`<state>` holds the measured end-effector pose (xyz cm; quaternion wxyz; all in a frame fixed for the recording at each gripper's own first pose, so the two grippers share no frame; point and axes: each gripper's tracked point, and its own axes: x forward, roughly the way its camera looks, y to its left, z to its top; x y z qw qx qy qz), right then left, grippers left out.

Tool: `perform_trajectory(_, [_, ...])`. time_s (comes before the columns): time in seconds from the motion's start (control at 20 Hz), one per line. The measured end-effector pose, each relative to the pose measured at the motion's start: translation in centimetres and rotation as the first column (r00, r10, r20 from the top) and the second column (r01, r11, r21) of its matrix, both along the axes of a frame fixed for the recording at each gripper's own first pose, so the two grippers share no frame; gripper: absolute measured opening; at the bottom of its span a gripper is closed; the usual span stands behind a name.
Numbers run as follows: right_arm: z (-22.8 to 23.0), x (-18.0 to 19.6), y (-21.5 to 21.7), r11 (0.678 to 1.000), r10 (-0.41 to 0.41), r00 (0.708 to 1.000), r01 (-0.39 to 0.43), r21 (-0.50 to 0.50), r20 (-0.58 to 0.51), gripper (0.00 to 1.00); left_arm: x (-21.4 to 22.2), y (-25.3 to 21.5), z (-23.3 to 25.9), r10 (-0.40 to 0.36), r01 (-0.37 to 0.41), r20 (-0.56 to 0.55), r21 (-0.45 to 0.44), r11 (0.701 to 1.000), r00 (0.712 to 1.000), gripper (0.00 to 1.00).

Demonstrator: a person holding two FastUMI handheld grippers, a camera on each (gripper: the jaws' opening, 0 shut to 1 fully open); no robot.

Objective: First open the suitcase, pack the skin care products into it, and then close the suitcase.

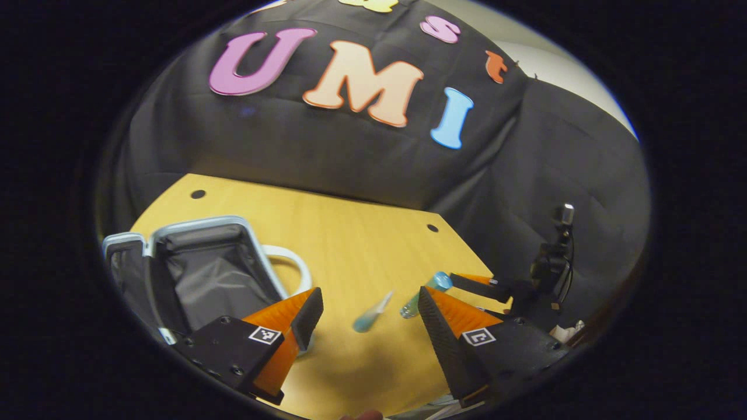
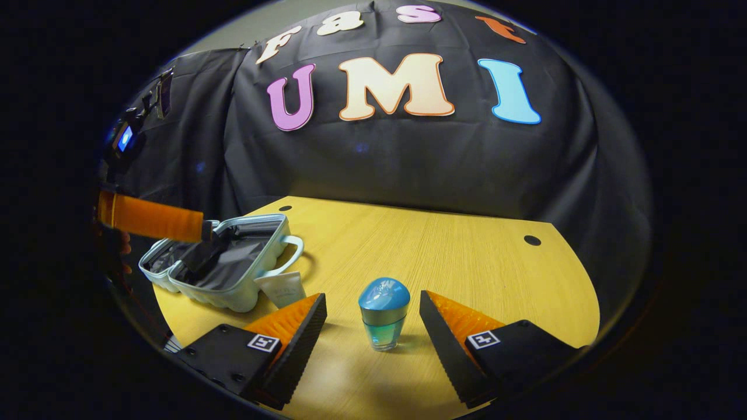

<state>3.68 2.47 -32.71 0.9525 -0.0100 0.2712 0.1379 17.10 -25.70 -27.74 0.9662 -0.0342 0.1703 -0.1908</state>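
The suitcase [image 2: 233, 265] lies open at the left edge of the bench [image 2: 467, 262], lid back and dark lining showing, so the first step looks done and packing is underway. A blue-capped bottle [image 2: 383, 315] stands upright near the front edge, between the fingers of the right tool [image 2: 373, 326], which is spread wide with neither finger touching it. That placement reads as lining up for a grasp. A pale tube [image 2: 284, 287] lies against the suitcase's near wall, beside its handle, likely waiting to be packed.

The left tool [image 1: 367, 318] is also open and holds nothing. In the right gripper view it reaches over the suitcase interior [image 2: 201, 248].

The left gripper view shows a slim bluish vial [image 1: 370, 315] lying on the bench ahead of its fingers, blurred, so I cannot tell more about it. It also shows the bottle [image 1: 429, 291] leaning in the frame, with the right tool [image 1: 484, 286] just beside it. The right gripper view gives the tube and the bottle's upright stance.
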Motion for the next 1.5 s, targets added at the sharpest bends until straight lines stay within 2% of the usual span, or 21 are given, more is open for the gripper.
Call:
perform_trajectory(0.05, [-0.6, 0.1, 0.0, 1.0, 0.003, 1.0, -0.003, 0.007, -0.002, 1.0, 0.2, -0.7, -0.6, -0.003, 0.003, -0.006, 0.011, 1.0, 1.0, 0.96])
perform_trajectory(0.25, [-3.1, 0.4, -0.1, 1.0, 0.012, 1.0, -0.012, 0.016, -0.02, 1.0, 2.1, -2.8, -3.3, 0.032, -0.031, -0.015, 0.018, 0.999, 0.999, 0.96])
perform_trajectory(0.6, [-6.1, 0.5, -0.5, 1.0, 0.022, 0.999, -0.021, 0.013, -0.05, 1.0, 5.7, -2.9, -10.3, 0.123, -0.121, -0.092, 0.034, 0.992, 0.988, 0.94])
perform_trajectory(0.8, [-7.0, 0.5, -0.5, 0.999, 0.029, 0.997, -0.028, 0.021, -0.067, 1.0, 7.1, -2.8, -12.1, 0.152, -0.146, -0.099, 0.071, 0.987, 0.983, 0.81])
perform_trajectory(0.85, [-7.5, 0.4, -0.5, 0.999, 0.031, 0.997, -0.03, 0.021, -0.072, 1.0, 7.2, -2.8, -12.5, 0.157, -0.149, -0.107, 0.079, 0.986, 0.982, 0.72])
perform_trajectory(0.9, [-7.9, 0.4, -0.5, 0.999, 0.033, 0.996, -0.032, 0.023, -0.077, 1.0, 7.4, -2.6, -13.0, 0.163, -0.153, -0.107, 0.091, 0.984, 0.981, 0.69])
perform_trajectory(1.0, [-8.3, 0.4, -0.4, 0.999, 0.037, 0.996, -0.034, 0.029, -0.085, 1.0, 7.7, -2.6, -13.9, 0.162, -0.149, -0.118, 0.115, 0.982, 0.98, 0.57])
perform_trajectory(1.05, [-8.6, 0.4, -0.3, 0.999, 0.038, 0.995, -0.036, 0.031, -0.089, 1.0, 7.9, -2.4, -14.0, 0.167, -0.154, -0.116, 0.115, 0.981, 0.979, 0.55])
perform_trajectory(1.1, [-8.7, 0.4, -0.3, 0.999, 0.041, 0.995, -0.038, 0.031, -0.094, 1.0, 8.0, -2.5, -13.9, 0.163, -0.151, -0.111, 0.111, 0.982, 0.98, 0.46])
perform_trajectory(1.25, [-9.3, 0.7, 0.1, 0.998, 0.048, 0.994, -0.045, 0.034, -0.098, 1.0, 7.9, -3.0, -13.6, 0.141, -0.132, -0.118, 0.077, 0.988, 0.983, 0.34])
perform_trajectory(1.4, [-9.7, 1.0, 0.3, 0.998, 0.043, 0.994, -0.038, 0.051, -0.102, 1.0, 7.2, -3.2, -12.4, 0.125, -0.122, -0.132, 0.029, 0.992, 0.983, 0.3])
perform_trajectory(1.5, [-10.1, 1.4, 0.4, 0.997, 0.032, 0.993, -0.025, 0.067, -0.111, 0.99, 6.9, -3.3, -10.3, 0.11, -0.112, -0.127, -0.007, 0.994, 0.986, 0.35])
